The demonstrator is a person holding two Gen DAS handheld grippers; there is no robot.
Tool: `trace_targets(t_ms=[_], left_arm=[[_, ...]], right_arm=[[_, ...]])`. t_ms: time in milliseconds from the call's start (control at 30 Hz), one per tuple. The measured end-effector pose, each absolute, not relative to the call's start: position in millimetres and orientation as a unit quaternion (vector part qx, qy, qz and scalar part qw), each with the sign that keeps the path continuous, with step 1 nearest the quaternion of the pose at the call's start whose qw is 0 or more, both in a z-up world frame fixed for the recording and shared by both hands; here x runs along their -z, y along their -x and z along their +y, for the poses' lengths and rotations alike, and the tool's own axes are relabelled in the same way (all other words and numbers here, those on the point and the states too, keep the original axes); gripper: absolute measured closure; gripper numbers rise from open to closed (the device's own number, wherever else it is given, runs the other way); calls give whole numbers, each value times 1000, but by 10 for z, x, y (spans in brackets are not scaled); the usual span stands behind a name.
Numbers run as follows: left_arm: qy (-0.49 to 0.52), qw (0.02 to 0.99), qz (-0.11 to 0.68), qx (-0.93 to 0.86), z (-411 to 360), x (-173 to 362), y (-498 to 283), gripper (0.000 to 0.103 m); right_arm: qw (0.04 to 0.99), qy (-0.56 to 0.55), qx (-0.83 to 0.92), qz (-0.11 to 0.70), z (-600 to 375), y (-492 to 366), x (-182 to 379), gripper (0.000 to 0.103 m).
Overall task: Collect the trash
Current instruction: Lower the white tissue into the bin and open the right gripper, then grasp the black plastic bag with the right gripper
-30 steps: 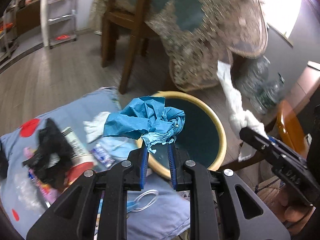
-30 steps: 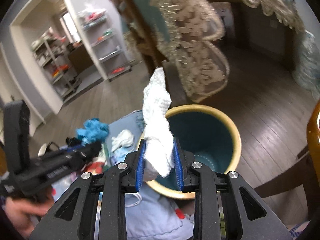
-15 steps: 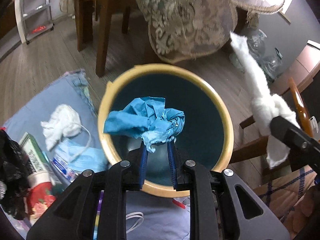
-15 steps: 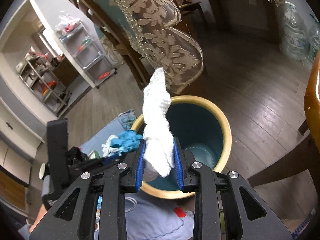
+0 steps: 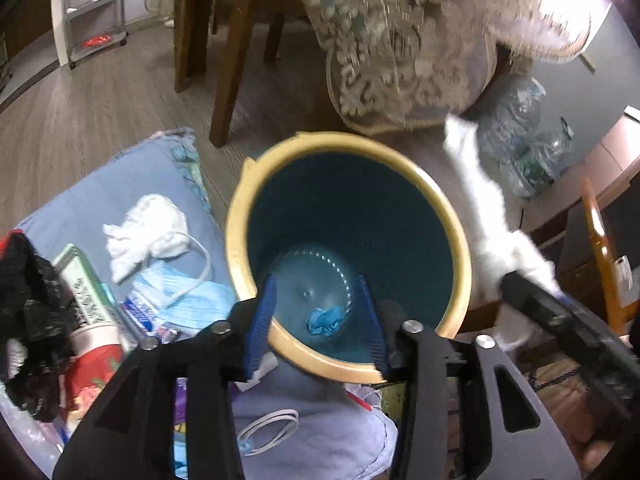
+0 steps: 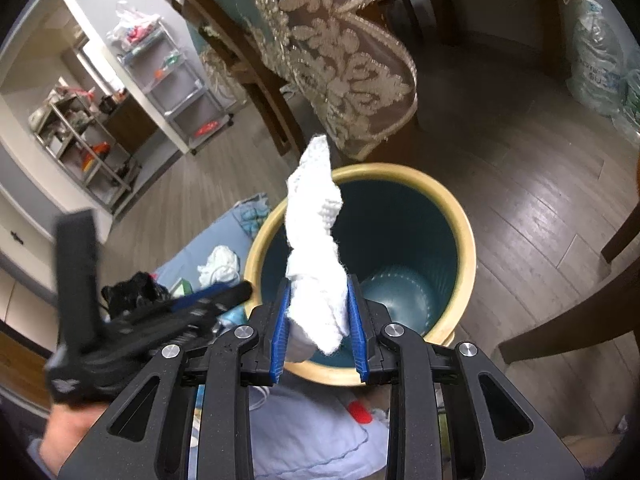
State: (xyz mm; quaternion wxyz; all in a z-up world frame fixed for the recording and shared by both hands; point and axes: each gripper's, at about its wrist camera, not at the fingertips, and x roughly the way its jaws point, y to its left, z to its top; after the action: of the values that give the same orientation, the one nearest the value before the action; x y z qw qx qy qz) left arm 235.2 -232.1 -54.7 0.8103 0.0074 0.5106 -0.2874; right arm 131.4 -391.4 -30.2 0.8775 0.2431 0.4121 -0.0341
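Note:
A teal bin with a yellow rim (image 5: 456, 240) stands on the floor; it also shows in the right wrist view (image 6: 466, 240). My left gripper (image 5: 316, 316) is open and empty over the bin's near edge. A crumpled blue paper (image 5: 325, 322) lies at the bin's bottom. My right gripper (image 6: 318, 326) is shut on a white knitted cloth (image 6: 316, 256) that sticks up, held above the bin's near rim. The cloth (image 5: 486, 220) and the right gripper also show at the right of the left wrist view.
A blue cloth (image 5: 116, 188) on the floor left of the bin carries a white tissue (image 5: 146, 232), a face mask (image 5: 188, 292), a tube (image 5: 86, 300) and black lace (image 5: 28, 292). A lace-draped table (image 6: 340, 60), chair legs (image 5: 232, 52) and water bottles (image 5: 516, 140) stand behind.
My left gripper has opened and the blue paper has dropped to the bottom of the bin. The right gripper still holds the white cloth and has come closer over the bin.

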Motion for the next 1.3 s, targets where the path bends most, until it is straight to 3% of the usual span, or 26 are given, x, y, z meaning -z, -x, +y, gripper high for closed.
trace_targets(t_ms=[133,433,667,933,1300], left_arm=[[10,823,491,286,-2149,345,-2317,46],[26,850,456,264,-1698,31,-2235,39],[25,867,430,250,-1397,-166,-2116,31],[25,884,411,222,-1028,-275,-2017,25],[43,895,414,162,-344,-187,-1926,19]], right_arm=[[873,-240,34,423,-3893,-1340,361,74],[863,-242,45,440,-3894,-1395,472,71],[863,-240,48,442,-3865,-1406,488,56],[868,-231,34,439,-3779,-1393,450,51],[879,-214,38,425,-3757,-1405,388,33]])
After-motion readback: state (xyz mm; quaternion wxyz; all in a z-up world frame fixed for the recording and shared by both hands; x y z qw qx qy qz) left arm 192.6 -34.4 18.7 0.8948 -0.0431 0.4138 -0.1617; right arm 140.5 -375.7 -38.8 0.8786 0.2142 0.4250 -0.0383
